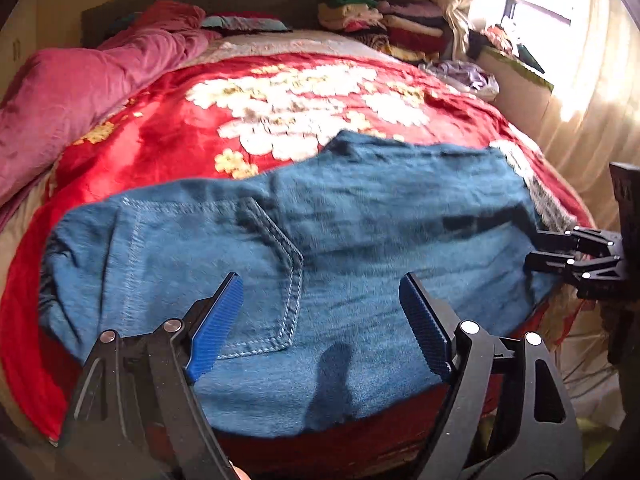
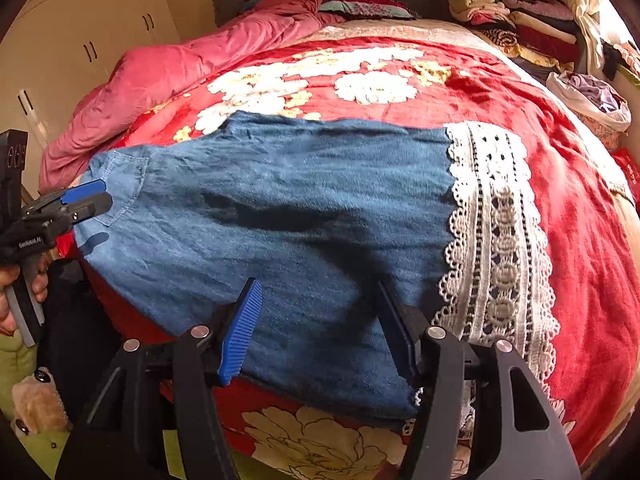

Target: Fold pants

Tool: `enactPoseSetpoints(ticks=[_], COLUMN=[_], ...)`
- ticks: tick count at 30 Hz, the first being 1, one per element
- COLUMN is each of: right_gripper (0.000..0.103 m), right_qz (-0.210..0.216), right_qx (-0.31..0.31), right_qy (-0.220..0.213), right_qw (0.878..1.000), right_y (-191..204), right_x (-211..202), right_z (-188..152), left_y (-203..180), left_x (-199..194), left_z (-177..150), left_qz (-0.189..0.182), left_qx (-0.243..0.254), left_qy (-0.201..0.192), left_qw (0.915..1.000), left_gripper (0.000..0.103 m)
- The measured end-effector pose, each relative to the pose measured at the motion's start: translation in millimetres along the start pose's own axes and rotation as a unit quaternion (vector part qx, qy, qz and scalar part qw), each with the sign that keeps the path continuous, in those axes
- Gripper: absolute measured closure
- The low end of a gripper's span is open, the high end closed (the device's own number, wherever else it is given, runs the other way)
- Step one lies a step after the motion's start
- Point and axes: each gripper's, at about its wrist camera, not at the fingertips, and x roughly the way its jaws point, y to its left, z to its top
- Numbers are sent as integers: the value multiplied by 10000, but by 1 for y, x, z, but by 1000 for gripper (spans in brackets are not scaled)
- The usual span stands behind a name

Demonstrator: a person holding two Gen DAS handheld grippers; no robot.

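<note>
The denim pants (image 1: 320, 240) lie spread across the near edge of the bed (image 1: 460, 116), on a red floral blanket (image 2: 520, 92), with the waist and its stitched back pocket (image 1: 256, 280) to the left and the white lace-trimmed hem (image 2: 492, 240) to the right. They look already doubled leg over leg, so the step in hand is probably the crosswise fold, hem brought over toward the waist. The left gripper (image 1: 320, 320) hovers above the pocket area with its jaws wide apart and nothing between them; the right gripper (image 2: 316, 332) hangs over the near edge of the denim just left of the lace, jaws likewise apart and empty. To do this well, each gripper should come down on the near hem line and pinch all layers at once, not just the top sheet, since soft denim like this tends to slide and leave the lower leg behind. The right one would do better to take the corner at the lace, the left to pin or hold the waist end so the cloth does not drag over the plush blanket. Lift only enough to clear the fabric, carry the hem across in a straight line, and lay the edges flush before letting go. The near edge overhangs the bed slightly, so a careless tug could pull the pants off.
</note>
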Motion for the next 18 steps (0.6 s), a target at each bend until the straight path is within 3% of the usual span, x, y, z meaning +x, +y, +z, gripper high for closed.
enactPoseSetpoints(ticks=[3,6,9,15,18], right_gripper=[45,38,37,37,37], right_qz=[142,208,278,119,94], right_qx=[132,55,60,512,889], right_qy=[-55,-9,-177,-875,-1070], right_qw=[9998,9998,9994,9948,9902], right_y=[-6,-2,-3,-44,-74], right_x=[2,0,-12,-49,-54], right_z=[-6,-3,0,22,39], left_y=[-6,-10,-2,-2,-4], left_x=[19,17,8,-30,-29], left_z=[-15,-19,-17,4,19], left_qz=[243,351,172,-327,-497], left_qx=[173,299,117,-213,-267], left_qy=[256,231,56,-729,-756], left_qw=[9992,9987,9998,9966,9955], left_gripper=[29,26,26,26,26])
